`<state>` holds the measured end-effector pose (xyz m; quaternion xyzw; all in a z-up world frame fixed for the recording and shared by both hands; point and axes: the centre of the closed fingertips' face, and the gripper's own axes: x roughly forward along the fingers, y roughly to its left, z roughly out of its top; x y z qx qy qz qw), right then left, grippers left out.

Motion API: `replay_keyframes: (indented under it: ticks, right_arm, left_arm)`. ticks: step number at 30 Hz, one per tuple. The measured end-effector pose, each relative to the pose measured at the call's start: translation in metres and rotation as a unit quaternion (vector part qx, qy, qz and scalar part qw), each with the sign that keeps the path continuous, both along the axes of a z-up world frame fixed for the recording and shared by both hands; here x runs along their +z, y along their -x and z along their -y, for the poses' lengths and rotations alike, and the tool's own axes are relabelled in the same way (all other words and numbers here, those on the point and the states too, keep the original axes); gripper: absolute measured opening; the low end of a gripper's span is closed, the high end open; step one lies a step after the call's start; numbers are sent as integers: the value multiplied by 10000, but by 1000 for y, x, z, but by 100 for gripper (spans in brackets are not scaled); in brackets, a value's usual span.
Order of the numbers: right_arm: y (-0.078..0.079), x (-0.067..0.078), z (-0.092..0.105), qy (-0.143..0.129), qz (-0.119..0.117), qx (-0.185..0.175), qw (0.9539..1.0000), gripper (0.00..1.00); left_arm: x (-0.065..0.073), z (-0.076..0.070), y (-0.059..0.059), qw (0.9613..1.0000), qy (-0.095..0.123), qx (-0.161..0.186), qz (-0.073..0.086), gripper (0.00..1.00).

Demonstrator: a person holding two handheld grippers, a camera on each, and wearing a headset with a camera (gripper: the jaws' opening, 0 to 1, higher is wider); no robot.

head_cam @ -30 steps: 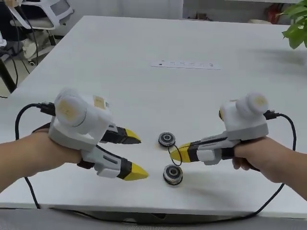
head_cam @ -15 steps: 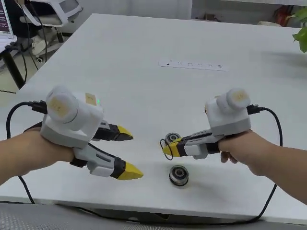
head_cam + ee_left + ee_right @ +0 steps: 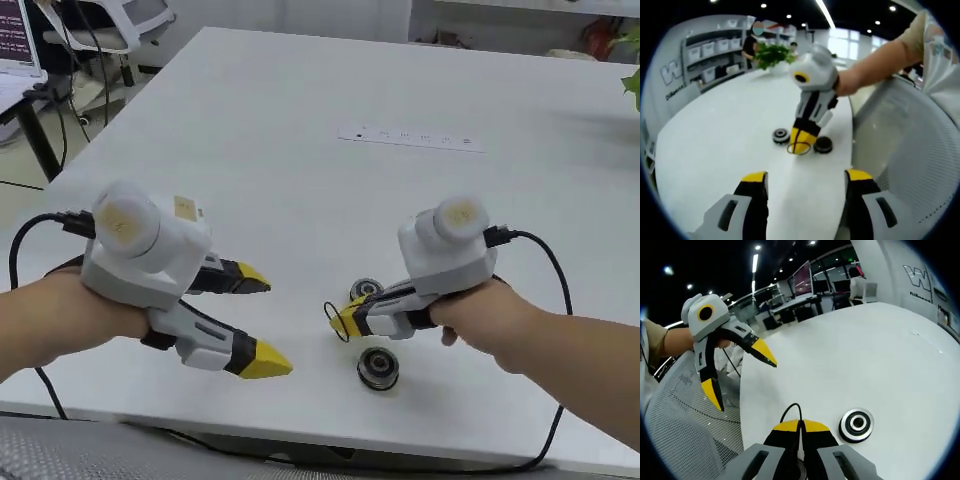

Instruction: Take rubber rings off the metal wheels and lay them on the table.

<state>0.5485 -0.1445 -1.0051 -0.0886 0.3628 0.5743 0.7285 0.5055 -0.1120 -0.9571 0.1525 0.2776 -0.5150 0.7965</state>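
**Rubber ring (image 3: pixel 335 320) pinched in right tool (image 3: pixel 345 318), left tool (image 3: pixel 272 326) agape**

White surface (image 3: pixel 300 150) wide across the head view, with a long flat strip (image 3: pixel 412 138) lying far back on it, markings too small to read. On a wall (image 3: pixel 670 75) in the left gripper view, a large "W", with a line of print beneath too blurred to make out; a "W" of the same style on the wall in the right gripper view.

Left tool above the near edge of the surface, jaws spread wide, gripping nothing. Right tool opposite, jaws closed together on the thin black ring, loop sticking out past the yellow tips, low over the surface; contact with it impossible to tell.

Near wheel (image 3: pixel 378 367), metal, flat on the surface just beside the right tool. Far wheel (image 3: pixel 365 290) partly hidden behind that tool. Ring apart from both.
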Motion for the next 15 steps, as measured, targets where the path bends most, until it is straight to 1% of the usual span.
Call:
replay_keyframes:
  ticks: [1, 4, 5, 8, 11, 13, 15]
  right_arm:
    - [-2, -2, 0, 44, 25, -33, 10000, 0]
    - [-2, -4, 0, 99, 92, 15, 9999, 0]
    - [-2, -4, 0, 137, 152, 55, 9998, 0]
    - [-2, -5, 0, 171, 210, 89, 9996, 0]
    - [-2, -5, -1, 167, 226, 83, 9996, 1]
    - [-4, -5, 0, 191, 264, 60, 9995, 4]
    - [-4, -5, 0, 197, 260, 79, 9994, 4]
  left_arm:
    - [0, 0, 0, 10000, -3, 6, -4, 62]
    - [-3, -2, 0, 10000, -53, 11, -13, 62]
    - [-3, -3, 0, 10000, -53, 13, -18, 62]
    - [-5, -3, 2, 10000, -64, 8, -39, 62]
    - [-5, -3, 2, 10000, -58, 8, -49, 63]
    - [-5, -3, 2, 10000, -66, -4, -58, 63]
    - [-5, -3, 3, 10000, -68, -9, -64, 63]
